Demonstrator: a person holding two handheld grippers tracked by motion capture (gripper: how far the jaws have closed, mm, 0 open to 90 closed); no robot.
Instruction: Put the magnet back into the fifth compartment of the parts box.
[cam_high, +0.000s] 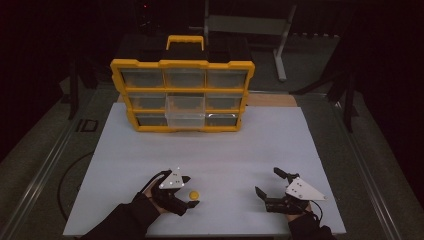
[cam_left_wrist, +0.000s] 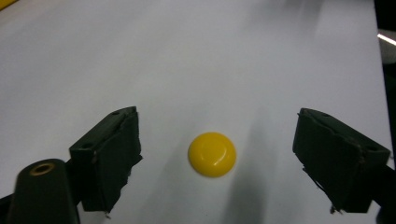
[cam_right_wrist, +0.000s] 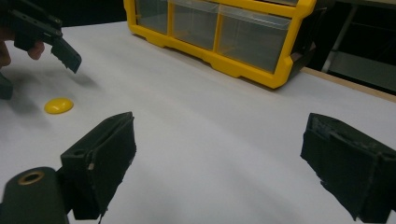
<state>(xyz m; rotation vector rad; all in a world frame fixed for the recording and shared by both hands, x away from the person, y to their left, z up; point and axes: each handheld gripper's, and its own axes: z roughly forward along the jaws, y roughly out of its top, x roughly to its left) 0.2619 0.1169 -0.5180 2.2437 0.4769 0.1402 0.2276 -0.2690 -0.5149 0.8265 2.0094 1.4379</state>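
Observation:
A small yellow disc (cam_high: 194, 194) lies flat on the white table (cam_high: 210, 145) near the front left. My left gripper (cam_high: 190, 191) is down at it and open, with one jaw on each side of the disc and neither touching it. In the left gripper view the disc (cam_left_wrist: 212, 154) sits midway between the two black pads (cam_left_wrist: 109, 158), with clear gaps on both sides. My right gripper (cam_high: 267, 181) rests open at the front right with nothing between its jaws. From the right gripper view the disc (cam_right_wrist: 59, 105) lies far left, under the other gripper's fingers (cam_right_wrist: 65, 53).
A yellow organizer (cam_high: 182, 64) with clear drawers stands upright at the back of the table, its handle on top. Its middle drawer (cam_high: 185, 112) is pulled out toward me. A dark frame stands beyond the table at the back right.

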